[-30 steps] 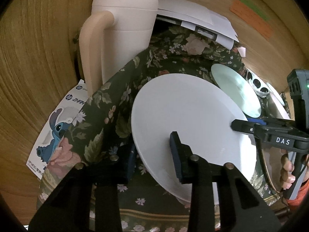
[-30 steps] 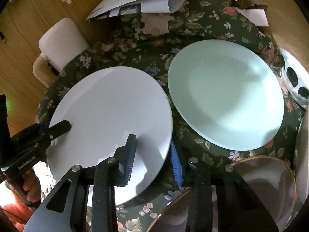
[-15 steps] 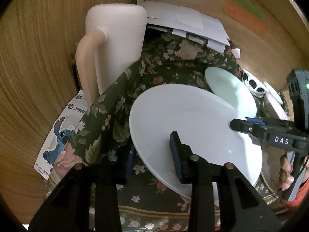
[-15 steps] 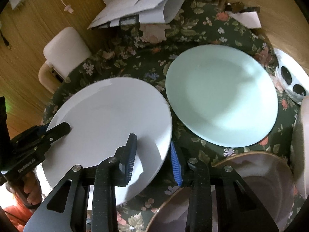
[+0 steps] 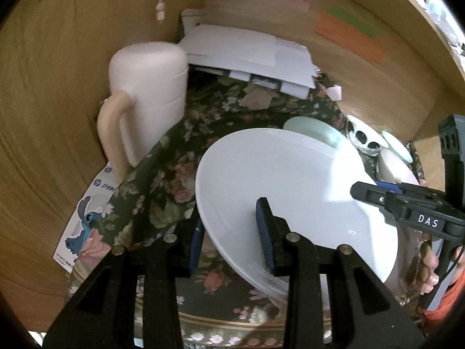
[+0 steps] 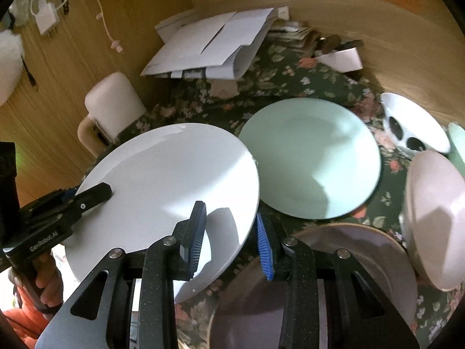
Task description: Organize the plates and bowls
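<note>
White plate [image 6: 162, 180] gripped by both hand-held grippers.

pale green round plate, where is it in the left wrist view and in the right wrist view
Left wrist view: the pale green round plate shows only as a sliver right of centre, behind the lifted white round plate.
Right wrist view: it lies in full right of centre, on the dark floral cloth.
Shared landmark: the cream jug with a curved handle, left of the plates.

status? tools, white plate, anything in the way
Both tools, left and right, clamped on opposite rims of the white plate. Plate tilted, off the cloth. Green plate lies right beside it, brown plate just below; otherwise clear.
</note>
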Demonstrator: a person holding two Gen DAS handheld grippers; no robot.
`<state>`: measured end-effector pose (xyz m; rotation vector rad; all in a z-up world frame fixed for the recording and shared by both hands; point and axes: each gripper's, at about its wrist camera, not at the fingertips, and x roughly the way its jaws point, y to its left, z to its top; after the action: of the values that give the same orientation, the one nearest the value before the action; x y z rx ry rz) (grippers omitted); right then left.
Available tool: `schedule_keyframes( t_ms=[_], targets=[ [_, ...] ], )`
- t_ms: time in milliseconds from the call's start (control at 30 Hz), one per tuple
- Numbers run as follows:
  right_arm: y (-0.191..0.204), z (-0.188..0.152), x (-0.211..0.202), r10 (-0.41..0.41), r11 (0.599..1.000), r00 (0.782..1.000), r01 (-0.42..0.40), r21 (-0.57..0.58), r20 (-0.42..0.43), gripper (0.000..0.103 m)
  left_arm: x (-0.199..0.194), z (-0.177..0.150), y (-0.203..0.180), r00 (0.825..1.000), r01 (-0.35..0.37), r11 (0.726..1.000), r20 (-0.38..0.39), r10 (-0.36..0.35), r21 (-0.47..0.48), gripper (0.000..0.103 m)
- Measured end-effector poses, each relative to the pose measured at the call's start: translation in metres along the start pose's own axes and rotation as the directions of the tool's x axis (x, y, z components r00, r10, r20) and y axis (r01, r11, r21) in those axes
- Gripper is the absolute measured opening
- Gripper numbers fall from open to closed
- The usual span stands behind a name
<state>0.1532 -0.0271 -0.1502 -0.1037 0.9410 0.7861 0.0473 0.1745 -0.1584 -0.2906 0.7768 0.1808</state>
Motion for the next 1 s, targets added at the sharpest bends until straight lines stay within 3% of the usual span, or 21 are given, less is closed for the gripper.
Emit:
schedule_keyframes(
  t_ms=[600, 1000],
  targets=[
    [-0.048, -0.032, -0.065, -0.074, 0.992, 0.993, 0.065, 0.106, 0.09, 0.03, -0.009, -0.004, -0.073, 0.996, 0.083, 0.993, 0.001, -0.084, 0.089, 0.034],
    [-0.081, -0.065, -0.085, -0.129, 0.977, 0.989, 0.114, 0.179, 0.075, 0.03, 0.007, -0.02, -0.109, 0.989, 0.142, 0.985, -0.062, -0.136, 0.103, 0.034]
  ],
)
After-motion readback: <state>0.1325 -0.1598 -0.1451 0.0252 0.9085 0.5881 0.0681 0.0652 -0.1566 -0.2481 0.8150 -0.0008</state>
